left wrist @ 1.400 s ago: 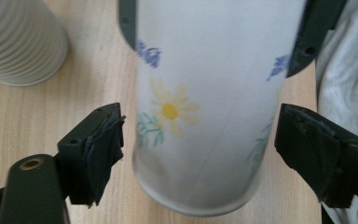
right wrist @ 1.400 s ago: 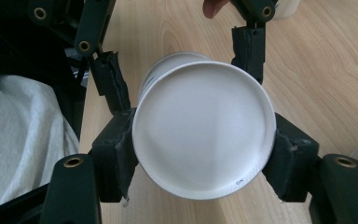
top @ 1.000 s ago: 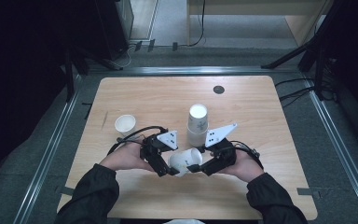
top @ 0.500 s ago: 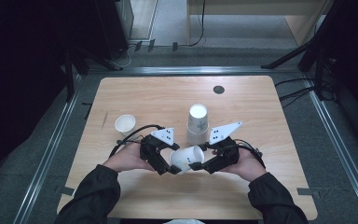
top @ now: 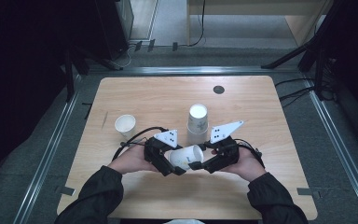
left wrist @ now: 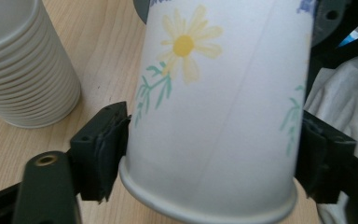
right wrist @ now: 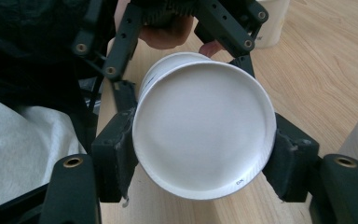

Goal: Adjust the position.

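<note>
At the left of centre in the lower half of the high view, the left tool (top: 164, 157) is clamping the paper cup (top: 186, 157) across its body near the rim: in the left gripper view its two black jaws are pressing on opposite sides of the cup wall, just above the rolled lip. The cup is lying on its side above the desk (top: 261, 107), held off the wood between both tools, its long axis running roughly left to right across the frame. Its flat base is pointing right, toward the right tool (top: 213, 161), whose jaws are closing on the base edge from either side, as the right gripper view shows. Both hands are equally near, so any coming pull would likely run along that axis, the tools drawing apart.

The cup is white, with a yellow daisy and green stems printed on its wall. In the upper left of the left gripper view an inverted stack of cups (left wrist: 23, 70) is standing on the desk. A single upright cup (top: 125, 125) is sitting well apart at the left.
</note>
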The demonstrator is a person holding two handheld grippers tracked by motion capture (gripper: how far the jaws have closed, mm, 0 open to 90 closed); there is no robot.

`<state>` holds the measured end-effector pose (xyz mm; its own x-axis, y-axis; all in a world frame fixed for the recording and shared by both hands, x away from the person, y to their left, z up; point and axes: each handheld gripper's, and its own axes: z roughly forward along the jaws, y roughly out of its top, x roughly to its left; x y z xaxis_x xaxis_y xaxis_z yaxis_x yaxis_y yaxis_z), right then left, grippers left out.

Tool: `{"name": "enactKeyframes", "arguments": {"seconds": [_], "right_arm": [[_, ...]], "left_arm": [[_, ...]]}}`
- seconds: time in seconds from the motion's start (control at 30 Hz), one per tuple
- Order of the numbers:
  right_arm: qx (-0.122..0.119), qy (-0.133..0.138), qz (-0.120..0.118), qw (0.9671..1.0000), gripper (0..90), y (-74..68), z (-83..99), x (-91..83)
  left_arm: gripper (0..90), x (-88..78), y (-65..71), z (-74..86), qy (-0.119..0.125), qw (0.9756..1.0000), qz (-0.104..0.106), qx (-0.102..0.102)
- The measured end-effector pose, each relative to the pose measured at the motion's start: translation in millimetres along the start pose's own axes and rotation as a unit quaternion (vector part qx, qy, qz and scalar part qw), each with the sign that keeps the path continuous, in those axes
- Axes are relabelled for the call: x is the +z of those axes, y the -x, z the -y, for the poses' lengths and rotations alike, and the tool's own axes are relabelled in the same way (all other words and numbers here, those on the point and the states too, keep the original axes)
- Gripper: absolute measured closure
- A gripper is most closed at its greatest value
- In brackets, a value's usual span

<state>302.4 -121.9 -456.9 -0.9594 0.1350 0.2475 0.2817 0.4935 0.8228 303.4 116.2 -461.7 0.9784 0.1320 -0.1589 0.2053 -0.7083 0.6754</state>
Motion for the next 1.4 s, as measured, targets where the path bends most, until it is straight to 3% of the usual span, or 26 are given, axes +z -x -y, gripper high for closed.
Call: {"name": "enactKeyframes", "arguments": {"seconds": [0.47, 0.7, 1.13, 1.4], "right_arm": [[-0.001, -0.007, 0.001, 1.0000, 34.0, -1.0, 0.0, 2.5], [-0.005, -0.026, 0.002, 0.9996, 26.8, -2.3, 1.7, 6.4], [-0.007, -0.045, 0.023, 0.9987, 25.1, -0.5, 5.1, 12.4], [-0.011, -0.047, 0.025, 0.9985, 25.3, -1.4, 5.6, 14.3]], "left_arm": [[25.5, -1.9, 2.7, 0.3, -0.005, 0.9998, -0.008, 0.020], [25.5, -11.9, 0.0, 1.4, -0.008, 0.9999, -0.011, 0.007], [25.5, -23.1, 0.2, -6.7, -0.076, 0.9963, -0.034, 0.021], [25.5, -28.6, -0.6, -5.3, -0.108, 0.9934, -0.037, 0.015]]}}
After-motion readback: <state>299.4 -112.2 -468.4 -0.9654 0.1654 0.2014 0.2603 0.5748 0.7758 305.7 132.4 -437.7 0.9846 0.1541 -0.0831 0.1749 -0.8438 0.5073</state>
